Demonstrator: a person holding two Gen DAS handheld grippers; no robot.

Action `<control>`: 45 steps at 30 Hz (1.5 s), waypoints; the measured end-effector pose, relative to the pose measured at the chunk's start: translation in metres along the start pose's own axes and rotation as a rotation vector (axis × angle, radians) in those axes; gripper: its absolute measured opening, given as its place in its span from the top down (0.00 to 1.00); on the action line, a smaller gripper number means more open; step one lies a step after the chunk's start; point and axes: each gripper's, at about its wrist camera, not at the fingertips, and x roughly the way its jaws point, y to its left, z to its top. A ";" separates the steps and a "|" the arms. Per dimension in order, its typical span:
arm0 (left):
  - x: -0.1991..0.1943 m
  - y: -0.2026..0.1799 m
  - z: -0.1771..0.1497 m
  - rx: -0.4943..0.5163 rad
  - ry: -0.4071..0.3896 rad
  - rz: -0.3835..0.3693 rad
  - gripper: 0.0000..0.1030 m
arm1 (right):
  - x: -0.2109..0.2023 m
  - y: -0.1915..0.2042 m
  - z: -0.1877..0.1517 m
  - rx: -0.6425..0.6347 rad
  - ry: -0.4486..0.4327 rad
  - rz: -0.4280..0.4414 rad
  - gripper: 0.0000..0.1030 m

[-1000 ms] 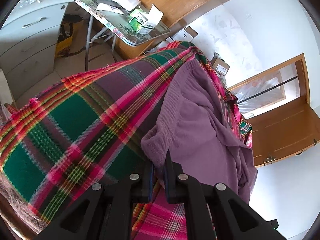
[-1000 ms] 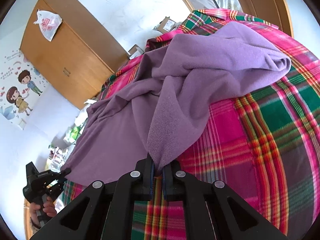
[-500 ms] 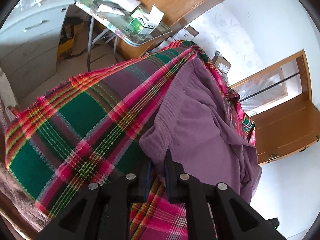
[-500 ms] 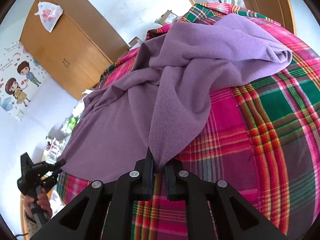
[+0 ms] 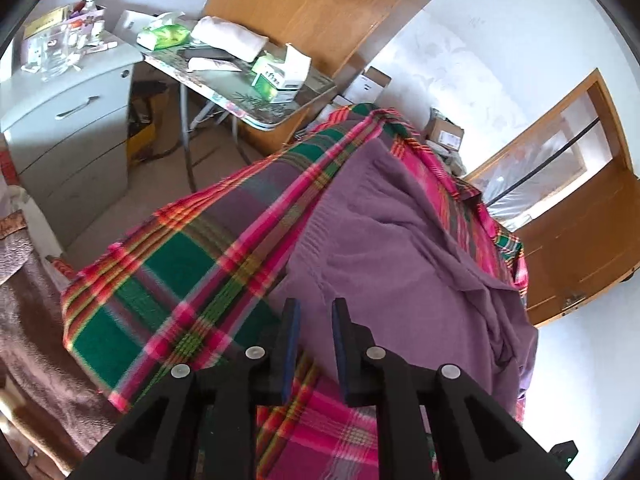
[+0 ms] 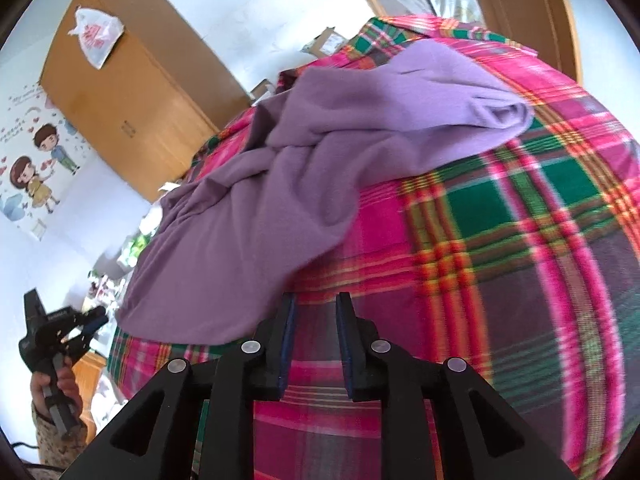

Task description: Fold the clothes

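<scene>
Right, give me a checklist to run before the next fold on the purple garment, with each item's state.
1. Left tool open: ok, a clear gap shows between its fingers and nothing is held.
2. Right tool open: ok, fingers apart and empty.
3. Purple garment released and resting on the plaid blanket: ok.
4. Garment lying flat: not ok, it is bunched and creased through the middle, with a rolled end at the far side.
5. Ribbed hem within reach of the left tool: ok, it lies just ahead of the fingers.
6. Garment wholly on the bed: cannot tell, its far edge drops out of sight.
</scene>
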 end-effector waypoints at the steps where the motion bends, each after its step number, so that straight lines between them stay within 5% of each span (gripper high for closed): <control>1: -0.001 0.003 -0.001 -0.009 0.000 0.005 0.85 | -0.002 -0.003 0.001 0.004 -0.006 -0.003 0.80; 11: 0.010 -0.029 -0.001 0.031 0.034 -0.049 0.85 | -0.027 -0.031 0.023 -0.024 -0.109 -0.143 0.80; 21: 0.065 -0.156 -0.014 0.274 0.213 -0.265 0.80 | -0.045 -0.039 0.080 -0.134 -0.219 -0.273 0.80; 29: 0.129 -0.250 -0.057 0.411 0.457 -0.396 0.71 | -0.018 -0.040 0.126 -0.246 -0.150 -0.330 0.79; 45: 0.204 -0.317 -0.090 0.446 0.673 -0.411 0.65 | 0.040 -0.036 0.143 -0.428 0.075 -0.249 0.56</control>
